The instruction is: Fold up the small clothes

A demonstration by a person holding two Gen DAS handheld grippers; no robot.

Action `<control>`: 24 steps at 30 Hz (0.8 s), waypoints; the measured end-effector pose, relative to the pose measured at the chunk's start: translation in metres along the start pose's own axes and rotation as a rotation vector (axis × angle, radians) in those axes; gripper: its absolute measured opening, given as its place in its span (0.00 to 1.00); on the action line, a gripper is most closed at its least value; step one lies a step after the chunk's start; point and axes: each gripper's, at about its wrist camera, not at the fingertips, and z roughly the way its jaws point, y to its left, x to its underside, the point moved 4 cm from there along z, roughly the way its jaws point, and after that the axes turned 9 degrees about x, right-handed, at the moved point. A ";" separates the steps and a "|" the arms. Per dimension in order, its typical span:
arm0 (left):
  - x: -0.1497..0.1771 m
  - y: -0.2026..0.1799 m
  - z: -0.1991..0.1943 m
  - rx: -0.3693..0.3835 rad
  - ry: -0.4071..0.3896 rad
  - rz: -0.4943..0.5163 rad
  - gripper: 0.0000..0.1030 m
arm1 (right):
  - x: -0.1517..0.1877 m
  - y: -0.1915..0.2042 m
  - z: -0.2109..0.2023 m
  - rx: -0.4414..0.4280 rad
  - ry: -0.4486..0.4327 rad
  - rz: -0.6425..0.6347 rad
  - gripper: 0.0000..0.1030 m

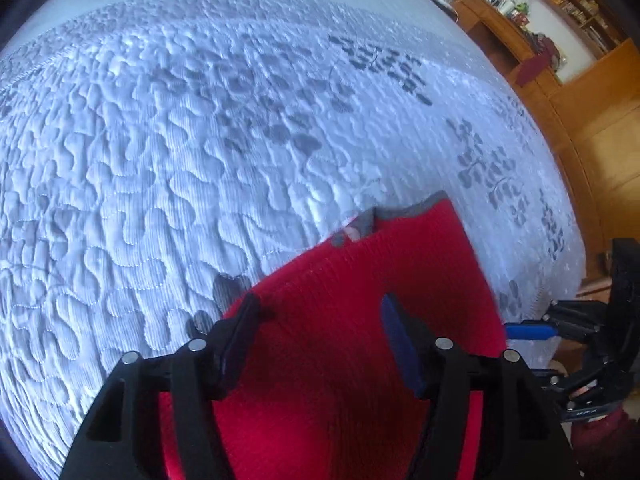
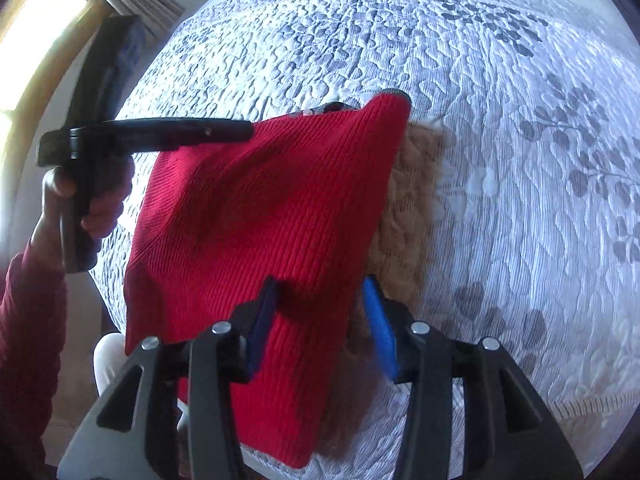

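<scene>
Where the window [image 2: 36, 40] lights the left edge, we hold the left gripper [image 1: 320, 344] and right gripper [image 2: 320, 320], both spread open around a red ribbed knit garment [image 2: 256, 208] lying folded on the white quilted bedspread [image 2: 520, 200]; wooden shelving [image 1: 560, 20] stands beyond at right.

No readable text — labels, numbers none.
</scene>
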 end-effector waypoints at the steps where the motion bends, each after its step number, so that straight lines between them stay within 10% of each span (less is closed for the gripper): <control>1: 0.000 0.003 0.003 -0.004 0.006 0.006 0.63 | -0.002 0.000 0.002 -0.001 0.001 0.000 0.45; 4: 0.001 0.007 0.004 0.030 -0.003 -0.003 0.52 | -0.003 -0.001 0.004 -0.007 0.002 0.002 0.45; 6: 0.001 0.009 0.004 0.018 -0.001 -0.010 0.12 | -0.003 -0.002 0.006 -0.005 0.004 0.007 0.45; 8: 0.003 0.011 -0.002 0.028 -0.024 -0.027 0.08 | -0.003 -0.002 0.006 -0.005 0.006 0.009 0.45; 13: 0.004 0.022 -0.038 -0.035 -0.186 -0.087 0.07 | -0.004 -0.002 0.005 0.007 0.000 -0.002 0.45; 17: 0.010 0.035 -0.004 -0.092 -0.079 -0.100 0.08 | -0.005 0.000 0.014 0.021 0.011 -0.005 0.48; 24: 0.010 0.031 -0.018 -0.153 -0.132 -0.106 0.30 | -0.013 -0.005 0.007 0.018 0.009 -0.007 0.50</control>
